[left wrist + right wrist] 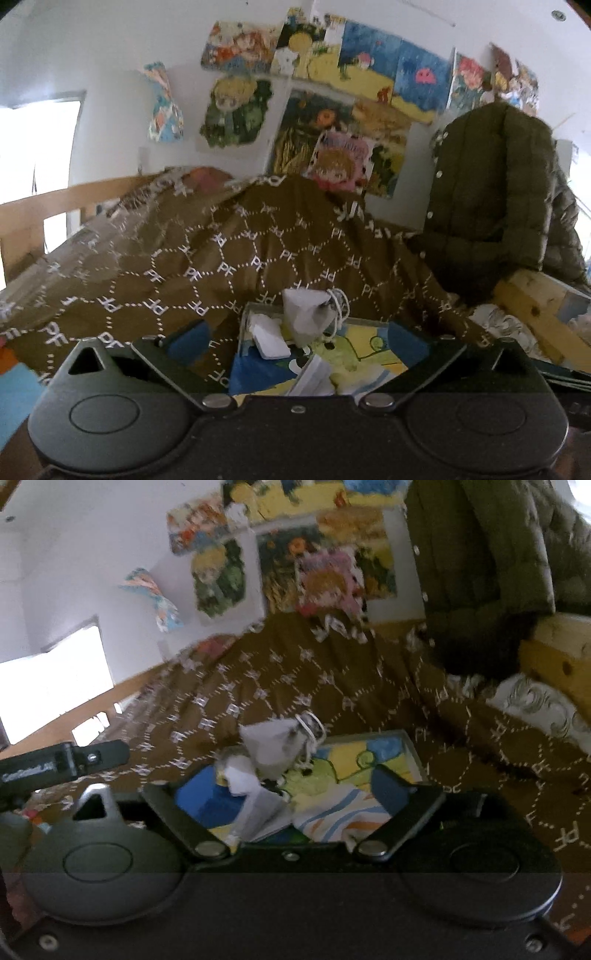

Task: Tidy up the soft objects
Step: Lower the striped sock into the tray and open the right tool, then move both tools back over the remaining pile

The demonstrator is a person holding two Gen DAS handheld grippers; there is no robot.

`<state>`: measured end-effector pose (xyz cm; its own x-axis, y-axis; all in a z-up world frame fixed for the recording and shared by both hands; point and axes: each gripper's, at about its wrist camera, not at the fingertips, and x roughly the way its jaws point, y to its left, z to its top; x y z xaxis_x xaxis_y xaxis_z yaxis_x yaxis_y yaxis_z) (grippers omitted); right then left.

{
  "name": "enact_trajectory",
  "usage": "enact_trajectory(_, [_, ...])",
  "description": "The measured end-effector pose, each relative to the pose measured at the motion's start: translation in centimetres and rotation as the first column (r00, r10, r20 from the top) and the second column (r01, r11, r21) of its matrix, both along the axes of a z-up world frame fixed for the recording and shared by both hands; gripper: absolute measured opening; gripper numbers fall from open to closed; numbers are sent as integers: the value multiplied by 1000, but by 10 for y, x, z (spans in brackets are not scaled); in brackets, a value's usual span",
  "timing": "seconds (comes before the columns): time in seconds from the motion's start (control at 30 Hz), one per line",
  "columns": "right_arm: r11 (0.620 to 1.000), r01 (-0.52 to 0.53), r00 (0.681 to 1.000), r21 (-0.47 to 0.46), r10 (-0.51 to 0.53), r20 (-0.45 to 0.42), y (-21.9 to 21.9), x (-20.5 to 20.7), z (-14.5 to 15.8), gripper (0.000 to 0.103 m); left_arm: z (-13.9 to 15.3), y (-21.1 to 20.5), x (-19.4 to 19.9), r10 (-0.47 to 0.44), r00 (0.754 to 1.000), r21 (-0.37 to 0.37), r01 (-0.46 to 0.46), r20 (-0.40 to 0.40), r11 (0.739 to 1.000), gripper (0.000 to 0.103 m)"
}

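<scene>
Ahead, both the left gripper (297,341) and right gripper (291,794) have jaws spread wide, holding nothing. Between and just beyond them sits a shallow tray (365,322) with crumpled white tissues (271,338) and colourful cloth (340,814), resting on a brown patterned blanket (207,258). Far right hangs an olive quilted jacket (487,192); posters (332,92) cover the wall.

- My left wrist view sits low, level, close over the tray (255,314), facing the poster wall (110,122).
- My right wrist view is equally close, tilted; both share the brown blanket (207,251), tray, posters.
</scene>
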<state>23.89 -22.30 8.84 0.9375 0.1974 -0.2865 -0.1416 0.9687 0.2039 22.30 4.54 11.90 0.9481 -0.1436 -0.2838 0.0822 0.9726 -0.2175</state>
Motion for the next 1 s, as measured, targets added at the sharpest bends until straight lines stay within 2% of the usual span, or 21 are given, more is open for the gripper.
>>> enact_trajectory(0.07, [1000,4,1000,1,-4,22,4,-23,8,102,4,2,-18,1,1000,-1,-1,17,1000,102])
enact_trajectory(0.2, [999,31,998,-16,-30,47,11,-60,20,102,8,3,-55,4,998,21,-5,60,1000,102])
enact_trajectory(0.37, [996,64,998,-59,-62,25,19,-107,20,102,4,7,-94,26,996,22,-28,85,999,102])
enact_trajectory(0.57, [994,83,996,-76,-84,-3,25,-147,6,102,-5,13,-129,70,995,19,-72,74,997,102])
enact_trajectory(0.7, [993,93,995,-78,-95,-26,26,-165,-2,102,-11,16,-148,94,993,42,-97,68,994,102])
enact_trajectory(0.9, [991,127,991,-46,-129,-25,23,-196,-16,102,-28,22,-178,105,994,90,-106,20,990,102])
enact_trajectory(1.0, [988,150,988,-29,-151,-23,20,-218,-25,103,-37,27,-190,115,993,90,-112,-26,990,102])
